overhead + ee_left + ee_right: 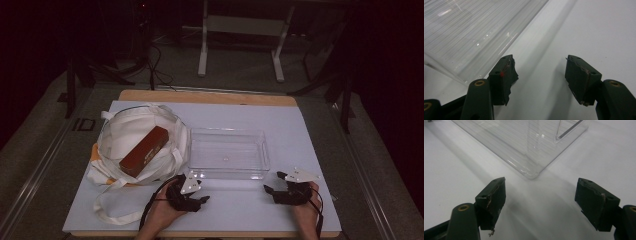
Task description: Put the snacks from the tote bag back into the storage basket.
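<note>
A clear plastic tray [227, 174] lies in the middle of the white tabletop [295, 135]. To its left a white tote bag [122, 131] is spread out, and a reddish-brown box [144, 151] lies in its open mouth. Each hand holds a gripper near the table's front edge. My left gripper [202, 192] [540, 72] is open just in front of the tray's near left corner [461, 37], with nothing between its jaws. My right gripper [273, 182] [540, 200] is open too, and the tray's near right corner [529, 171] lies just ahead of it.
The bag's straps [107, 212] loop over the table at the front left. A bare wooden strip [210, 97] runs along the table's far edge. Beyond it are dark floor, cables and a white frame's legs [202, 55].
</note>
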A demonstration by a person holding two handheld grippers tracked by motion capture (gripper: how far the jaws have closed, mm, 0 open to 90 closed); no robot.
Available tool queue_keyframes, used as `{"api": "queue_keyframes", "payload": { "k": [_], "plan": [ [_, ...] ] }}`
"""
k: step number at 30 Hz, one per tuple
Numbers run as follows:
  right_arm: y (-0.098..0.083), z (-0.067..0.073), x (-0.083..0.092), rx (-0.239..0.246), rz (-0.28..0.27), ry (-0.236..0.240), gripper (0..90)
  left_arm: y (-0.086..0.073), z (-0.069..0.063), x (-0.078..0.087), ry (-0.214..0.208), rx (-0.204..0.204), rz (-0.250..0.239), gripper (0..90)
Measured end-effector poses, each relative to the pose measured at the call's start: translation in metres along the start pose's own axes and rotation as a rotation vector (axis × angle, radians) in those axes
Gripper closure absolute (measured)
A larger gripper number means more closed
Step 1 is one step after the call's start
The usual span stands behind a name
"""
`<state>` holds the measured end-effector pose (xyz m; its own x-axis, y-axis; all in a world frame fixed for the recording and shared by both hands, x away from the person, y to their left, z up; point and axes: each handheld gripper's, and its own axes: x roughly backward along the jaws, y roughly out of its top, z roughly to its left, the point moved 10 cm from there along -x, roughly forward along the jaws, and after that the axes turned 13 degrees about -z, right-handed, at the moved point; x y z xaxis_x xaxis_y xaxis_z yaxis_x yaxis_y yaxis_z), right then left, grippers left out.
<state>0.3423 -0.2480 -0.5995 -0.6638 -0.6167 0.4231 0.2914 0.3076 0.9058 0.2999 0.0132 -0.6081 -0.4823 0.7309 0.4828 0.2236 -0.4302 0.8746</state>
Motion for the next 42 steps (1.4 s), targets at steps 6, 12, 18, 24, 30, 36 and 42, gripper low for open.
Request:
{"api": "queue_keyframes", "payload": {
  "k": [6, 12, 18, 24, 30, 36, 42],
  "plan": [
    [0.0, 0.001, -0.001, 0.014, 0.004, 0.001, 24.6, 0.001, -0.004, 0.001, 0.001, -0.029, 0.004, 40.3],
    [0.001, 0.002, 0.001, 0.018, -0.008, 0.004, 24.5, 0.0, -0.004, 0.002, 0.005, -0.021, 0.012, 38.4],
    [0.001, 0.002, 0.002, 0.021, -0.019, 0.005, 24.5, 0.001, -0.006, 0.002, 0.002, -0.022, 0.024, 39.6],
    [0.002, 0.002, 0.002, 0.028, -0.023, 0.004, 24.4, 0.002, -0.007, 0.004, -0.009, -0.007, 0.037, 40.3],
    [0.002, 0.003, 0.002, 0.024, -0.025, 0.014, 21.7, 0.003, -0.004, 0.008, -0.005, 0.005, 0.039, 40.2],
    [0.002, 0.003, 0.002, 0.026, -0.033, 0.011, 21.7, 0.007, -0.002, 0.012, 0.0, 0.008, 0.03, 40.1],
    [0.003, 0.002, 0.003, 0.023, -0.041, 0.008, 21.7, 0.013, -0.003, 0.017, -0.001, 0.019, 0.016, 40.4]
  ]
}}
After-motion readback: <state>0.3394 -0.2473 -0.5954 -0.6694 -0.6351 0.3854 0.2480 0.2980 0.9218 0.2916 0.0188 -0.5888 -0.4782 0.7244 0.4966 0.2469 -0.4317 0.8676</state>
